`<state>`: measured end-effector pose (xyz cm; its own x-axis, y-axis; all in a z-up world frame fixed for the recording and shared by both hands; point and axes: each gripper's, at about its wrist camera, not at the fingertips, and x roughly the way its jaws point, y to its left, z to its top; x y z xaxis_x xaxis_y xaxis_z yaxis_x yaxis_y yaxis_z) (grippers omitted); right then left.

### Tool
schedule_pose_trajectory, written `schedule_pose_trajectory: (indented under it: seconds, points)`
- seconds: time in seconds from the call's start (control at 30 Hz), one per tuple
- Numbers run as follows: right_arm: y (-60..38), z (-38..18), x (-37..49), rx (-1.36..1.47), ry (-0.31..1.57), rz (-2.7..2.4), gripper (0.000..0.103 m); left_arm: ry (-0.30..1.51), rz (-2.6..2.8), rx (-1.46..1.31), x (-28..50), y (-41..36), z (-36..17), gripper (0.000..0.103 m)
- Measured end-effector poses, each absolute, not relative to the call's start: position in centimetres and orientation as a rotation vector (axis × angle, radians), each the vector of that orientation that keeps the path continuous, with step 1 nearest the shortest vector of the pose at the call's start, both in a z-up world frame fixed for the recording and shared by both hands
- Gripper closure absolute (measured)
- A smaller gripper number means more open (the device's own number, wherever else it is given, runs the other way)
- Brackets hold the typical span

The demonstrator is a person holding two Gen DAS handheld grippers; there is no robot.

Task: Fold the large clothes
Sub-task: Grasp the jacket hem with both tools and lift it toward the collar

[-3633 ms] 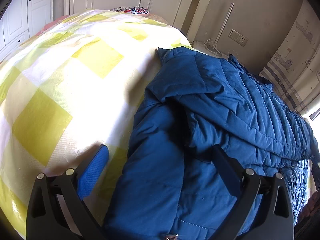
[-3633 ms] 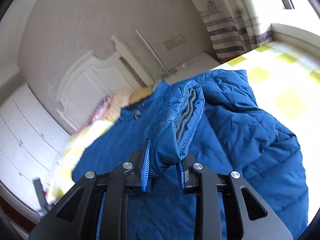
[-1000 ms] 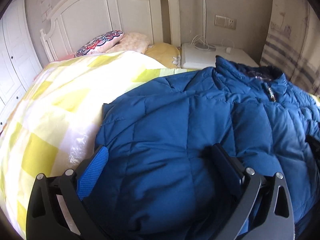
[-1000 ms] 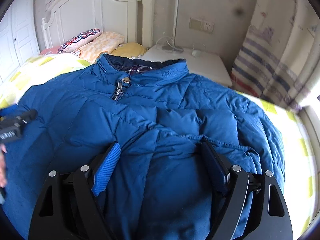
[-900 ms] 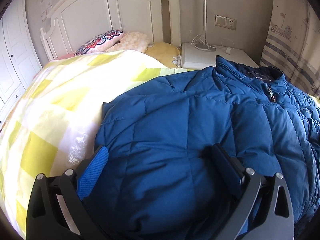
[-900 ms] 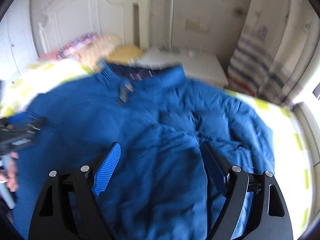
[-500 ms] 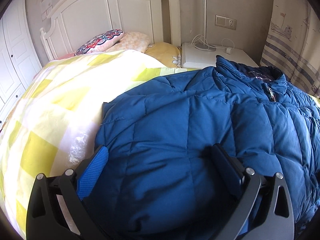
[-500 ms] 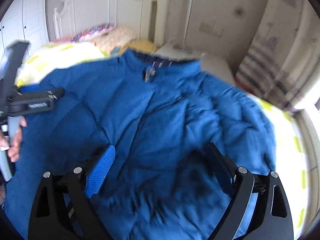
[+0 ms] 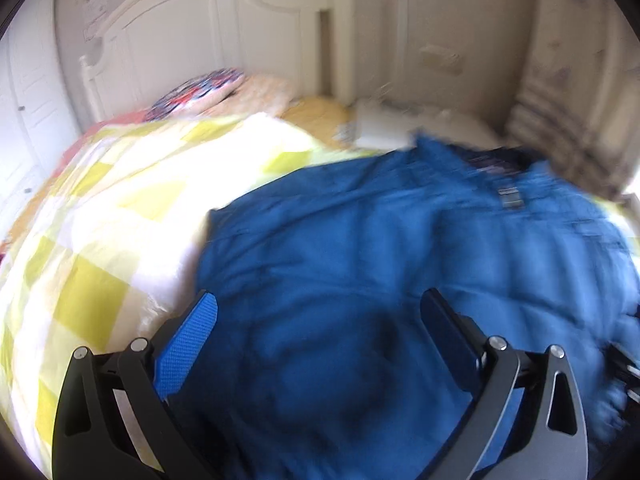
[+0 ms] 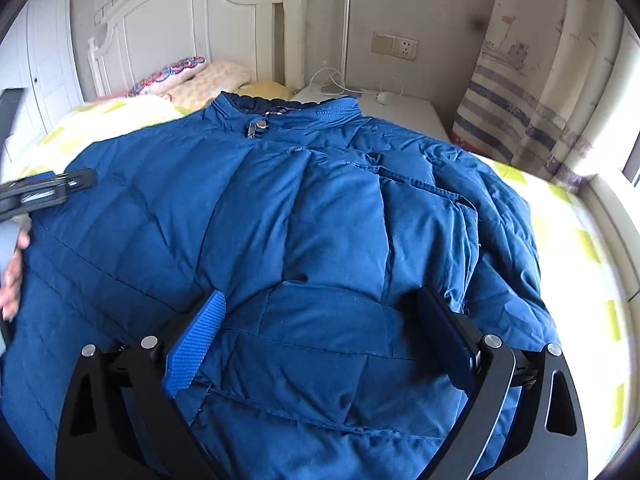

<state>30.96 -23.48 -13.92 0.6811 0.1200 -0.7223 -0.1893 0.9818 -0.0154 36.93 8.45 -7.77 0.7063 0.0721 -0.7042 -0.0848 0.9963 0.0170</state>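
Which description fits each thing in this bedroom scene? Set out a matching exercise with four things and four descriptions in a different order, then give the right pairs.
Things:
1. jacket
2. bedspread
3. headboard
4. curtain

Descriptions:
A. white, standing against the wall
B. blue and quilted, lying flat on the bed
C. striped, hanging at the right
D. yellow and white checks, under the jacket

Right pairs: 1-B, 2-D, 3-A, 4-C
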Motion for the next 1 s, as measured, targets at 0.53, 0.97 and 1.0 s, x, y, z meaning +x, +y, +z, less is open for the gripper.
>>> schedule_pose_trajectory:
  seconds: [0.53, 0.97, 1.0]
  points:
    - [-21.0, -11.0, 22.9, -0.228, 0.760, 0.268, 0.009, 0.800, -0.070, 0.137, 27.7, 2.3, -6.9, 0.002]
    - [-24.0, -13.5, 17.0, -0.285, 0.848, 0.316, 0.006, 0.878, -0.081, 0.174, 19.5, 5.0, -9.4, 0.002]
    - [-24.9, -13.8, 16.2, -0.283, 0.850, 0.316, 0.006, 0.884, -0.064, 0.190, 18.8, 5.5, -9.8, 0.002]
